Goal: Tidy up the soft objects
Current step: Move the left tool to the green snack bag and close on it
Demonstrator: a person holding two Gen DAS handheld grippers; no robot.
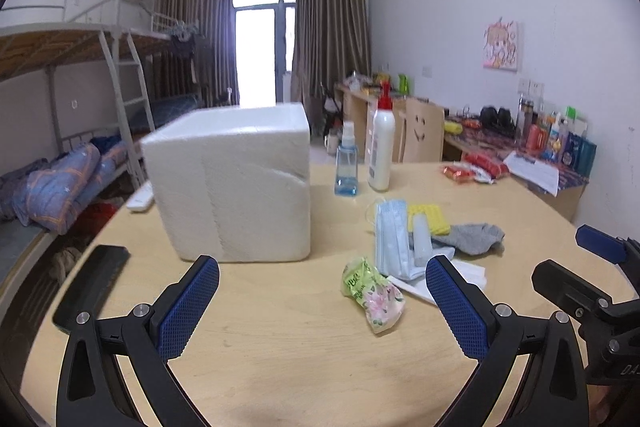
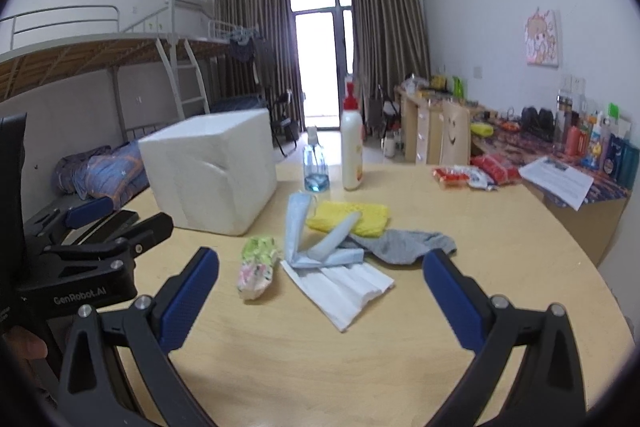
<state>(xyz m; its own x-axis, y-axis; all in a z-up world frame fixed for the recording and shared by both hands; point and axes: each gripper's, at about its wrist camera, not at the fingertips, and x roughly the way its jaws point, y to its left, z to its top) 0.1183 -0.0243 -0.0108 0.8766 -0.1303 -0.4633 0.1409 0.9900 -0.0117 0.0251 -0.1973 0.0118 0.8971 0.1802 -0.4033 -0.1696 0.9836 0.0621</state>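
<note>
A white foam box (image 1: 236,183) (image 2: 212,171) stands on the round wooden table (image 1: 300,359) (image 2: 500,239). To its right lies a heap of soft things: a pack of blue face masks (image 1: 390,235) (image 2: 298,223), a yellow cloth (image 1: 430,217) (image 2: 352,215), a grey sock (image 1: 472,237) (image 2: 404,245), white tissues (image 2: 344,287) and a green flowered tissue packet (image 1: 374,293) (image 2: 258,265). My left gripper (image 1: 322,311) is open, hovering above the table with the packet between and beyond its fingers. My right gripper (image 2: 320,307) is open too, with the tissues between its fingers.
A blue spray bottle (image 1: 346,163) (image 2: 316,163) and a white lotion bottle (image 1: 382,143) (image 2: 352,143) stand behind the heap. Red snack packets (image 1: 476,167) (image 2: 472,173) lie at the far right. A black flat object (image 1: 96,283) lies at the table's left edge. Bunk beds lie left.
</note>
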